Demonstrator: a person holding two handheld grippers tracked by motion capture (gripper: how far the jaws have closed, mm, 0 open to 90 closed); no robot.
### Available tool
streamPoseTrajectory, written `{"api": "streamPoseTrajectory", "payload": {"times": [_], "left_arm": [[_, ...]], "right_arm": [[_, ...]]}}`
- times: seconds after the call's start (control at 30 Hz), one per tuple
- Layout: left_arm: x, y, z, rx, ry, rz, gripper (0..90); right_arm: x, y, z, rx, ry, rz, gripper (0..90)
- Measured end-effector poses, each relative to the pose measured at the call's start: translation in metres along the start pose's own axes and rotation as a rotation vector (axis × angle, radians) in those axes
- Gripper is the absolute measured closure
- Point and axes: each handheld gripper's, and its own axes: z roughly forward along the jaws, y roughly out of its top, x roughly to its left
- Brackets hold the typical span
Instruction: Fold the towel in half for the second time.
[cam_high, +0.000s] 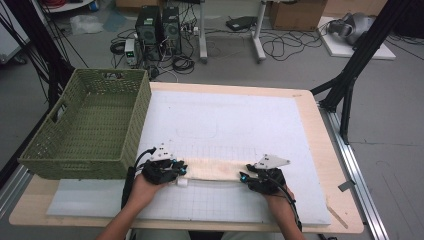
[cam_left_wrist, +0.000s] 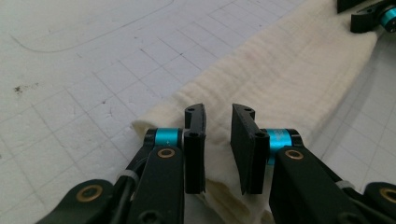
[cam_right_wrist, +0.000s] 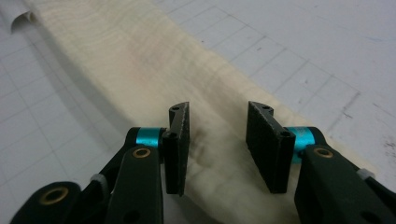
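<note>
A cream cloth (cam_high: 215, 169), folded into a long strip, lies on the white gridded mat (cam_high: 225, 120) near the front edge. My left gripper (cam_high: 181, 170) is at the strip's left end. In the left gripper view its jaws (cam_left_wrist: 218, 112) stand a narrow gap apart, with the cloth (cam_left_wrist: 289, 70) under and between them. My right gripper (cam_high: 245, 176) is at the strip's right end. In the right gripper view its jaws (cam_right_wrist: 218, 108) are held wider and straddle the cloth (cam_right_wrist: 140, 60) without pressing it. The right gripper (cam_left_wrist: 369, 16) also appears at the far end in the left gripper view.
A green woven basket (cam_high: 135, 125) stands at the table's left, close to my left hand. The mat covers most of the wooden table (cam_high: 320, 130). Beyond the table the floor holds computers, cables and boxes, and black frame legs stand at both sides.
</note>
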Motion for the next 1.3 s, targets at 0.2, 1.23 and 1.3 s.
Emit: {"api": "streamPoseTrajectory", "payload": {"times": [0.2, 1.23, 1.3], "left_arm": [[0.001, -0.001, 0.0, 0.001, 0.0, -0.006, 76.7], [0.0, -0.004, -0.012, 0.018, 0.008, 0.057, 82.4], [-0.002, -0.004, -0.011, 0.027, 0.025, 0.086, 83.4]], "right_arm": [[-0.015, -0.009, -0.011, 0.004, -0.038, 0.042, 58.4], [-0.034, -0.024, -0.036, -0.001, 0.025, 0.038, 69.0], [-0.035, -0.025, -0.036, 0.005, 0.026, 0.048, 69.0]]}}
